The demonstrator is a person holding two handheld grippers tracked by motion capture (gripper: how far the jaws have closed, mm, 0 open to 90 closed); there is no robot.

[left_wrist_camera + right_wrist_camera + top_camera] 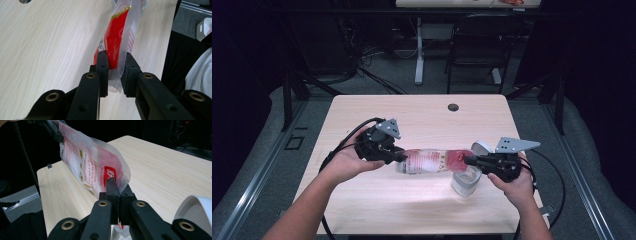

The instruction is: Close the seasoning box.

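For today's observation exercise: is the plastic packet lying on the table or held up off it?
Held up. The plastic packet hangs stretched between the left gripper and right gripper, each clamped on one end.

The table [362, 200] was a pale, wood-grained top with rounded corners, standing on grey carpet; a small round grommet hole [453, 107] sat near its far edge, a little right of the middle; toward the near right a white container [465, 183] stood directly on the wood, its round lid [481, 147] open behind it.
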